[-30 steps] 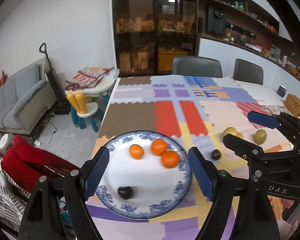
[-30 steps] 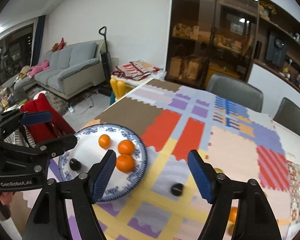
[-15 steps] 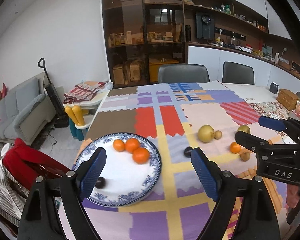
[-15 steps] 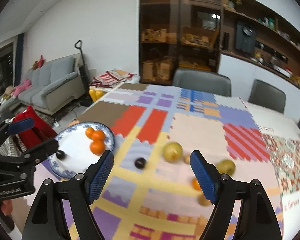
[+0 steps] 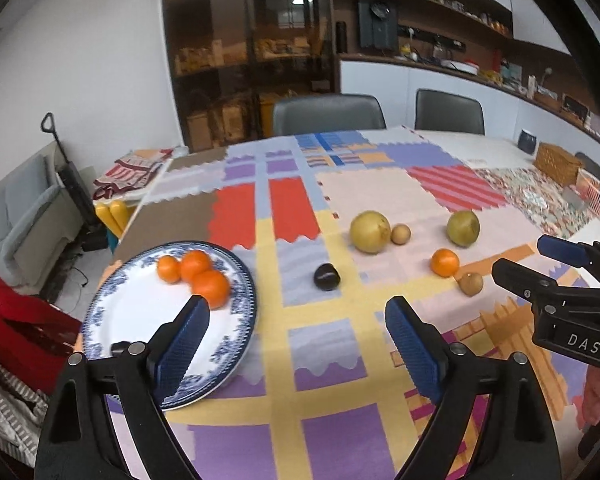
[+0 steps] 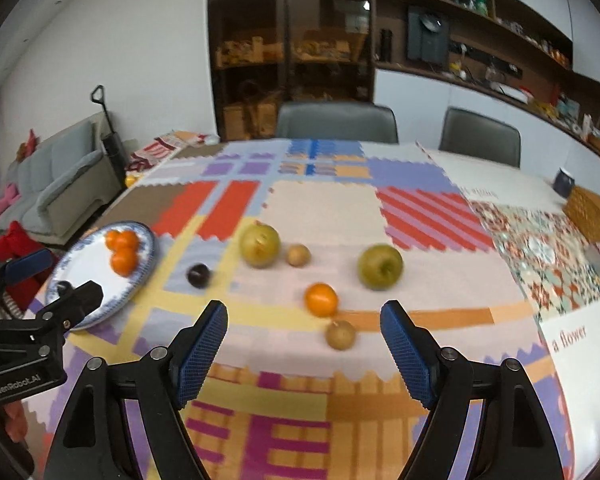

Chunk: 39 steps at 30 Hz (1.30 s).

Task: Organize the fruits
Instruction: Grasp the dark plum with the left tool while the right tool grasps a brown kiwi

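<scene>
From the left wrist, the left gripper [image 5: 296,330] hangs empty over the patchwork tablecloth [image 5: 332,380], jaws opening, with a plate [image 5: 140,320] of three oranges [image 5: 198,276] to its left and a dark plum [image 5: 326,276] ahead. From the right wrist, the right gripper [image 6: 304,344] is spread and empty; a loose orange [image 6: 321,299] and small brown fruit [image 6: 340,334] lie between its fingers, two apples [image 6: 380,267] beyond.

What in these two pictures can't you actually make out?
- Dark fruit on the plate: left wrist view, mostly behind the left hand-held gripper, whose jaws are opening, nothing between them.
- Shelf items: both views, too small and blurred.
- Printed wording on the cloth: right wrist view, cut off.
</scene>
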Each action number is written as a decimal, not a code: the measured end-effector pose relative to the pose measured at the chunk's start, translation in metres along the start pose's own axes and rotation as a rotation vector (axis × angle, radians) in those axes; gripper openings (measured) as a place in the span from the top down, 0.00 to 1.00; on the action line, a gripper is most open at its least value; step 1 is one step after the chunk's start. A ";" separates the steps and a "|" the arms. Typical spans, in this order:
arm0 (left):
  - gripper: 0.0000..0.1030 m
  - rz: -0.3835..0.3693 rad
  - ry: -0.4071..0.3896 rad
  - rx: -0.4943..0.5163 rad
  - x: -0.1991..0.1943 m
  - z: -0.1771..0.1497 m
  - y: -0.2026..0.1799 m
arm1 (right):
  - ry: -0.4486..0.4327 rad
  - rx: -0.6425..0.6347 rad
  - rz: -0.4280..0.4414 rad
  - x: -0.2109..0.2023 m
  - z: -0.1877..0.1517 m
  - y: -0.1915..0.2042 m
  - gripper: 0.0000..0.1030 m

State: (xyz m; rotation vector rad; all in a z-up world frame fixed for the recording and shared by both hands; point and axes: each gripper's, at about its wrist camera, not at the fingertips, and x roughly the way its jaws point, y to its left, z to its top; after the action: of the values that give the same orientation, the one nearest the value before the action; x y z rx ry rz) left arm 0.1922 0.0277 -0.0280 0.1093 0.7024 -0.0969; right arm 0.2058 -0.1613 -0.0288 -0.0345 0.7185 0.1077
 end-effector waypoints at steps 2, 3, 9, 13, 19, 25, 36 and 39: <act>0.13 0.002 0.010 0.011 0.008 -0.001 -0.003 | 0.022 0.014 -0.010 0.006 -0.003 -0.006 0.23; 0.13 -0.006 0.016 0.019 0.015 0.000 -0.005 | 0.036 0.022 -0.017 0.011 -0.005 -0.009 0.23; 0.13 -0.011 0.054 0.044 0.048 0.001 -0.010 | 0.091 0.050 -0.061 0.033 -0.014 -0.020 0.23; 0.13 -0.017 0.073 0.073 0.068 0.003 -0.014 | 0.121 0.070 -0.092 0.047 -0.018 -0.026 0.23; 0.13 -0.014 0.108 0.081 0.095 0.011 -0.014 | 0.142 0.088 -0.104 0.062 -0.018 -0.029 0.24; 0.21 -0.053 0.148 0.042 0.116 0.019 -0.013 | 0.160 0.097 -0.097 0.074 -0.016 -0.027 0.36; 0.61 -0.123 0.239 -0.018 0.144 0.016 -0.019 | 0.206 0.126 -0.081 0.090 -0.020 -0.031 0.51; 0.70 -0.126 0.236 -0.018 0.143 0.017 -0.020 | 0.219 0.137 -0.065 0.093 -0.021 -0.032 0.58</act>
State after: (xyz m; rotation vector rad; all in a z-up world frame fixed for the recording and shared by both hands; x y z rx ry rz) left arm 0.3093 -0.0013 -0.1089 0.0596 0.9457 -0.2010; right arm 0.2652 -0.1862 -0.1058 0.0617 0.9412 -0.0084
